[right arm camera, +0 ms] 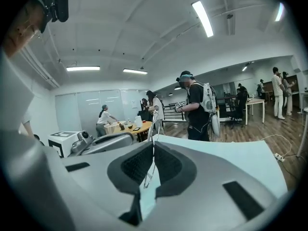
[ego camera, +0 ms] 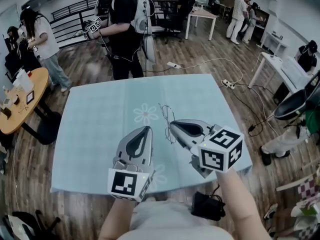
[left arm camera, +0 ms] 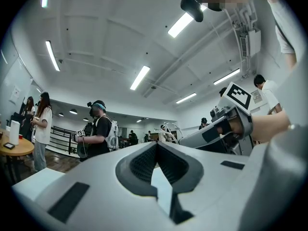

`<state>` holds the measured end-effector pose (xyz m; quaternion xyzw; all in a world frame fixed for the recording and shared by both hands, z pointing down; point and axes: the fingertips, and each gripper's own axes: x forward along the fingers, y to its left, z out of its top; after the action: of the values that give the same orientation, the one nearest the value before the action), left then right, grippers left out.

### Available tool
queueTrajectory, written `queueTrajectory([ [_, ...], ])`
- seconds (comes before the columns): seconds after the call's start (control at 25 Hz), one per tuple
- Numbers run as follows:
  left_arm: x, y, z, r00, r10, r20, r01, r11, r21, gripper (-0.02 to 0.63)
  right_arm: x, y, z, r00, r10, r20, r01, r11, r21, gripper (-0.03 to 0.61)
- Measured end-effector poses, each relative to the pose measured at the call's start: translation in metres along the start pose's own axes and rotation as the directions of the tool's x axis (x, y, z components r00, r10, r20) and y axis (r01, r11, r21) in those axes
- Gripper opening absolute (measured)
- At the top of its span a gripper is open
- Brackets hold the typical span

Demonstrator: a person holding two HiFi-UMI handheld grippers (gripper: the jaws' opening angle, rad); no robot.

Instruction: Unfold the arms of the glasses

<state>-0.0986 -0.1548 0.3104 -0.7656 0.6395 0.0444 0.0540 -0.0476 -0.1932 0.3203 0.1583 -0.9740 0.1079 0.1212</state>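
Thin wire-framed glasses [ego camera: 166, 115] hang just above the light blue tablecloth [ego camera: 100, 134], right of a printed flower. My right gripper [ego camera: 172, 126] comes in from the right and is shut on the glasses' frame. In the right gripper view the wire [right arm camera: 154, 121] runs up out of the closed pads of that gripper [right arm camera: 153, 146]. My left gripper [ego camera: 146, 129] sits just left of them, shut and holding nothing. Its own view shows the closed tips of the left gripper [left arm camera: 156, 146], with the glasses [left arm camera: 165, 127] and the right gripper's body [left arm camera: 226, 129] beyond.
A person in a black shirt and vest [ego camera: 125, 24] stands at the table's far edge holding a gripper. A round wooden table [ego camera: 20, 104] with small items is at the left. Cables and a power strip [ego camera: 229, 84] lie on the floor to the right. A dark bag [ego camera: 207, 206] sits below the front edge.
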Motion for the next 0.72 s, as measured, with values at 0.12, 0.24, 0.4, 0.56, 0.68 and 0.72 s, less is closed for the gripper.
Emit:
queueTrajectory([
  [0.12,-0.001,0.004,0.002,1.0,-0.002,-0.001,0.002,1.0,-0.006,0.006,0.002,0.001,0.004,0.998,0.048,-0.033,-0.046,0.998,0.041,0.014],
  [0.24,-0.003,0.009,0.003,1.0,-0.005,-0.008,0.005,1.0,-0.005,0.006,0.007,0.004,0.005,0.991,0.109,-0.071,-0.103,0.991,0.087,0.014],
  [0.4,-0.004,0.007,-0.001,1.0,-0.016,-0.012,0.016,1.0,-0.003,0.006,0.007,0.006,-0.004,0.975,0.184,-0.128,-0.166,0.976,0.139,0.014],
  [0.56,-0.002,0.007,-0.002,0.999,-0.028,-0.014,0.028,1.0,-0.003,0.006,0.01,0.007,-0.01,0.95,0.254,-0.183,-0.217,0.955,0.2,0.014],
  [0.68,-0.001,0.007,-0.002,0.999,-0.039,-0.017,0.039,0.999,-0.001,0.006,0.011,0.008,-0.014,0.928,0.306,-0.214,-0.252,0.936,0.248,0.014],
  [0.72,-0.001,0.007,-0.001,0.999,-0.042,-0.019,0.042,0.999,-0.001,0.006,0.011,0.008,-0.014,0.917,0.329,-0.225,-0.267,0.926,0.265,0.014],
])
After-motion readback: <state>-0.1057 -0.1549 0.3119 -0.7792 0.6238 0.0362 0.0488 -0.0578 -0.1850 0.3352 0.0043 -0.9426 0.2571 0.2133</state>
